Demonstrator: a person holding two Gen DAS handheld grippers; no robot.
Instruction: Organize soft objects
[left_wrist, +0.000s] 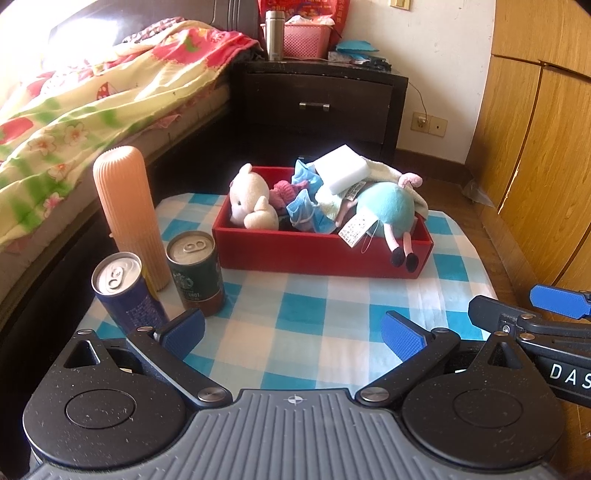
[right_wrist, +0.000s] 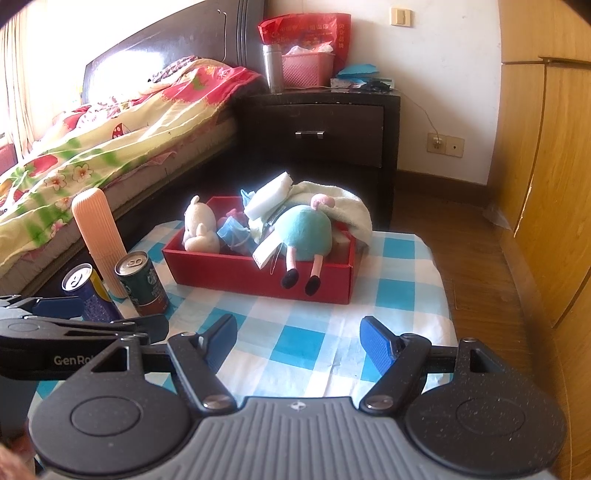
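Note:
A red box on the checked cloth holds soft things: a white plush, a teal doll with its legs over the front wall, a white sponge, a cream towel, blue masks and a pink knit piece. My left gripper is open and empty, low over the cloth before the box. My right gripper is open and empty beside it.
A ribbed peach bottle, a green coffee can and a blue can stand at the left of the cloth. A bed lies left, a dark nightstand behind, wooden wardrobe doors right.

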